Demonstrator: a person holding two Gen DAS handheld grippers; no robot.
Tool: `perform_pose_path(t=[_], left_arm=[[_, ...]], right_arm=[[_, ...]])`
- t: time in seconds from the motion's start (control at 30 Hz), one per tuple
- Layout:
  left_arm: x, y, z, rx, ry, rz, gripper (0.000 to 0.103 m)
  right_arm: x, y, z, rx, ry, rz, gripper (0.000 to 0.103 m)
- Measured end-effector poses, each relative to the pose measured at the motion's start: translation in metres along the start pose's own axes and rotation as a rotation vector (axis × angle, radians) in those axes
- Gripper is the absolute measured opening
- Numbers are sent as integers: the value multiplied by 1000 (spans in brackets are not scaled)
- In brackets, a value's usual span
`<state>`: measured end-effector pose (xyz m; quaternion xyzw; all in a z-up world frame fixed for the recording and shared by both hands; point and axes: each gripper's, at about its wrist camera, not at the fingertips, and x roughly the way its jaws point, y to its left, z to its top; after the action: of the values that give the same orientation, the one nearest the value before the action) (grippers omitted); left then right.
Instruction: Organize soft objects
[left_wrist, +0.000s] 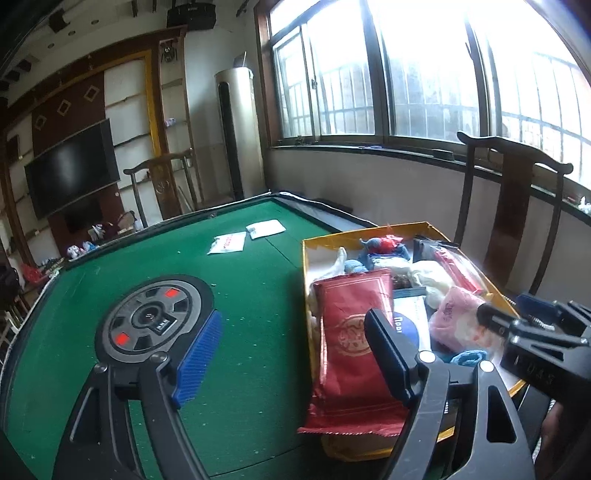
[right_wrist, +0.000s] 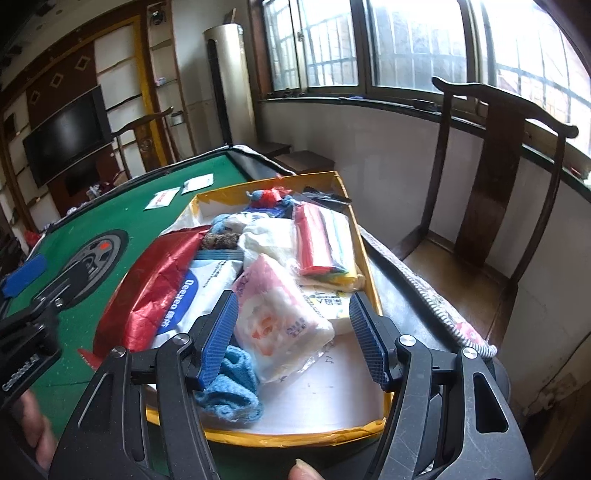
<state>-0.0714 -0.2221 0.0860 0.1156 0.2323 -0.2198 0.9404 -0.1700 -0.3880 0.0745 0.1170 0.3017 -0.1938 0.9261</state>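
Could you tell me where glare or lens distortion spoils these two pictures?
Left wrist view: the window is blown out white, and the fisheye bows the table edge. Right wrist view: the window glares less, the chair curves, and the box contents stay fairly sharp.

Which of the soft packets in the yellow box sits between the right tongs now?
The pink-and-white plastic tissue packet, directly between the open right tongs; the red foil bag and white-and-blue wipes pack lie further left.
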Motion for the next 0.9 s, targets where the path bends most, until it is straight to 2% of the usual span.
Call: perform_pose_path(t=[0.17, 0.27, 0.3, 0.37, 0.4, 0.47, 0.57, 0.9], left_arm=[[8, 5, 3, -29, 78, -29, 80], [6, 7, -1, -64, 41, 24, 80], [6, 7, -1, -66, 40, 47, 80], [7, 8, -3, -66, 43, 75, 80], [8, 8, -3, -64, 45, 79, 80], [12, 7, -5, -52, 67, 88, 80], [16, 4, -5, -30, 100, 62, 80], [16, -1, -8, 4, 125, 46, 80]], right_arm=[[-5, -1, 0, 11, -49, -16, 63], [-8, -2, 0, 19, -77, 2, 66], [-8, -1, 0, 15, -83, 1, 83], [-8, 0, -1, 8, -90, 3, 101], [-9, 0, -1, 8, -97, -1, 103], [-11, -1, -2, 22, -125, -11, 103], [-14, -1, -1, 26, -151, -9, 103], [-8, -3, -2, 54, -122, 14, 103]])
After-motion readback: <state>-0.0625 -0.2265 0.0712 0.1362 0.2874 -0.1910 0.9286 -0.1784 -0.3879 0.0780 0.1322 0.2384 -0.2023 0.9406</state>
